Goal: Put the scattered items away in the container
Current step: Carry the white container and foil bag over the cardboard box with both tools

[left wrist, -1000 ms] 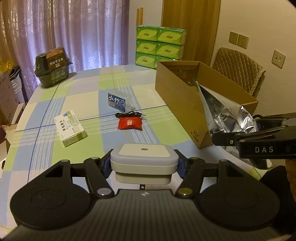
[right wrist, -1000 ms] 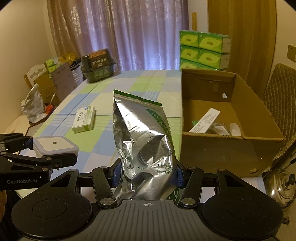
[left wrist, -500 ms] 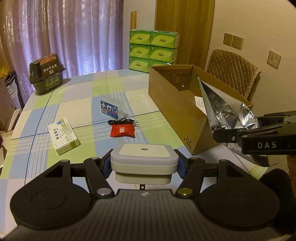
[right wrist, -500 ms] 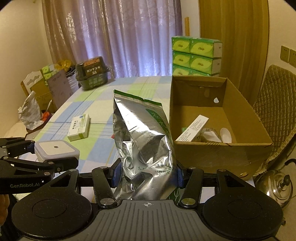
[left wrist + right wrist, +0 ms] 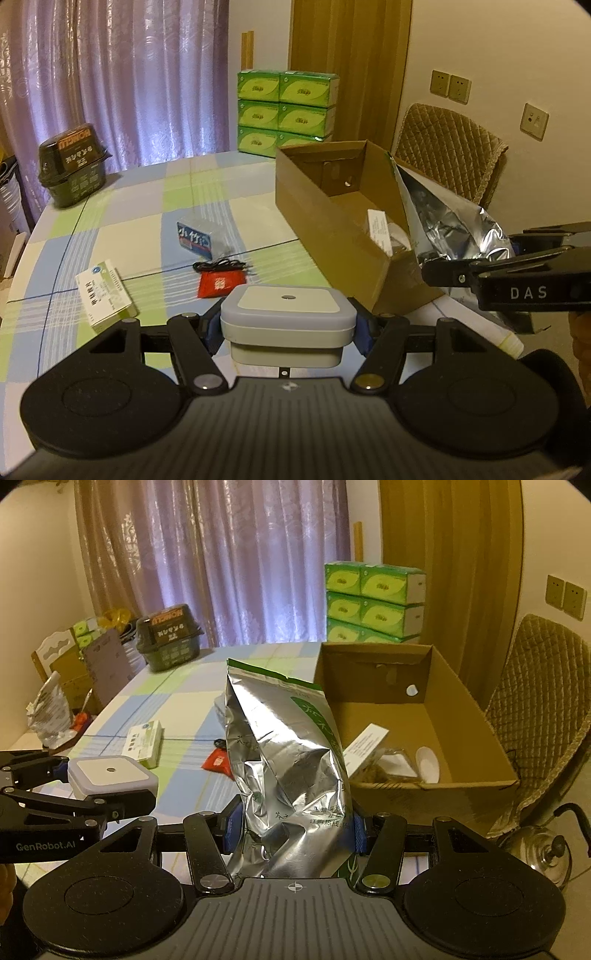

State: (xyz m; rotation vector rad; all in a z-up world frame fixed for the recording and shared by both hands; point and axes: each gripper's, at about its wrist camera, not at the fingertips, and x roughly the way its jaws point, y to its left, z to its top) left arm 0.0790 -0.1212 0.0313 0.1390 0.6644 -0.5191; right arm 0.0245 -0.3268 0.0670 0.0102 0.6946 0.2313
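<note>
Between the right gripper's fingers a silver foil pouch is standing upright, clamped low down near its base, while its sealed green-edged top is rising free just left of the cardboard box. Judging by the crumpled, dented foil, the pouch is light and soft: it is creasing under the squeeze rather than resisting, and the slick film is likely to slip if held only at a corner. Gripping across the bottom, as now, is giving the steadiest hold, though the tall top may flop as the pouch is being tipped over the box's near wall.

The left gripper is holding a small square grey-and-white device, its fingers pressing on the two opposite sides. This one looks rigid and smooth-walled, so it is unlikely to deform, but hard plastic can slide between pads; taking it at mid-height across the flat sides seems right.

The box is sitting on the right side of the checked tabletop and already containing a white card and a small white dish. Farther left, still lying scattered, are a white medicine box, a red pouch with a black cord, and a blue packet.
</note>
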